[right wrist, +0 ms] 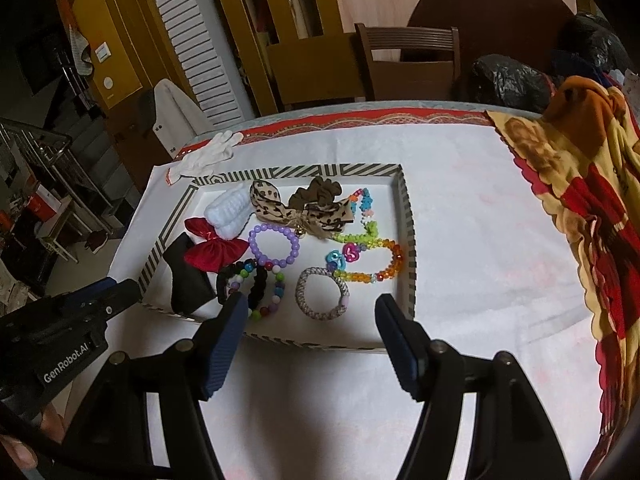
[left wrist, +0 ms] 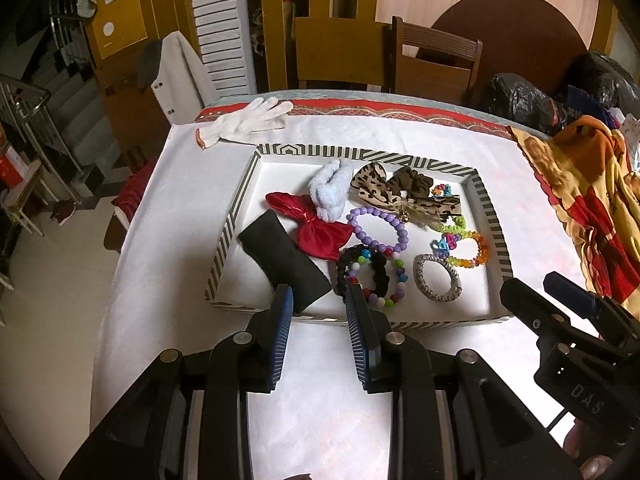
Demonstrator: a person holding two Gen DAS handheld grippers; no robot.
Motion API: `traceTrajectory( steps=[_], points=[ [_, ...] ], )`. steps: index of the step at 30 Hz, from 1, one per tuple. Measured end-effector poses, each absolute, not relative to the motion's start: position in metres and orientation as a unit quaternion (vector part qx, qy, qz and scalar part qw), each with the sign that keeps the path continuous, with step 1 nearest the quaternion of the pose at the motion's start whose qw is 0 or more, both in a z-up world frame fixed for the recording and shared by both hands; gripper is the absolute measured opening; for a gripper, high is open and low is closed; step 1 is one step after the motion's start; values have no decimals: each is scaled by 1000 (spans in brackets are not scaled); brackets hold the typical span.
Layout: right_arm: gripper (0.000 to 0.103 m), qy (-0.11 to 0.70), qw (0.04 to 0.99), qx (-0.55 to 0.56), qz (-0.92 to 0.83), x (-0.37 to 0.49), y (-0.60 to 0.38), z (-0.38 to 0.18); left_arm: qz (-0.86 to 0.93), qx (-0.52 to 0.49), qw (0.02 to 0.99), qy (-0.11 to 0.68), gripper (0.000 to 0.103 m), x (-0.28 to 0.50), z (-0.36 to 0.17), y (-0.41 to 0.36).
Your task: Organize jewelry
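A striped-rim tray [left wrist: 236,216] [right wrist: 406,220] on the white cloth holds a red bow [left wrist: 316,228] [right wrist: 212,250], a purple bead bracelet [left wrist: 402,236] [right wrist: 295,246], a silver woven bracelet [left wrist: 418,276] [right wrist: 300,292], a rainbow crystal bracelet [left wrist: 480,246] [right wrist: 394,260], a black pouch [left wrist: 284,264] [right wrist: 188,276], a leopard bow [left wrist: 380,190] [right wrist: 280,206] and scrunchies. My left gripper [left wrist: 320,300] hovers at the tray's near edge, open, with nothing between its fingers. My right gripper [right wrist: 310,308] stands wide open and bare above the near rim, close to the silver bracelet.
A white glove [left wrist: 244,122] [right wrist: 208,154] lies beyond the tray's far left corner. An orange and red blanket [left wrist: 580,200] [right wrist: 580,200] covers the table's right side. Wooden chairs [left wrist: 436,56] and black bags [left wrist: 520,96] stand behind the far edge.
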State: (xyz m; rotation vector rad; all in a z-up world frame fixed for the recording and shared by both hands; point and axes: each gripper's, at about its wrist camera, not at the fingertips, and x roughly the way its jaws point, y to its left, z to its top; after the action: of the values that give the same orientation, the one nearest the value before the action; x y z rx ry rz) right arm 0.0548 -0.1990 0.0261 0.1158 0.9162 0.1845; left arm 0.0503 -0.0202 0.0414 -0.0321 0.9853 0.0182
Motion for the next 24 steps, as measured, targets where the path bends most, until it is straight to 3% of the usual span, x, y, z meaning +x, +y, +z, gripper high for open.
traceTrajectory(
  steps=[24],
  points=[
    [69,450,885,49,105,60,-194,23,5,-12,879,476,8,52,41,-23]
  ],
)
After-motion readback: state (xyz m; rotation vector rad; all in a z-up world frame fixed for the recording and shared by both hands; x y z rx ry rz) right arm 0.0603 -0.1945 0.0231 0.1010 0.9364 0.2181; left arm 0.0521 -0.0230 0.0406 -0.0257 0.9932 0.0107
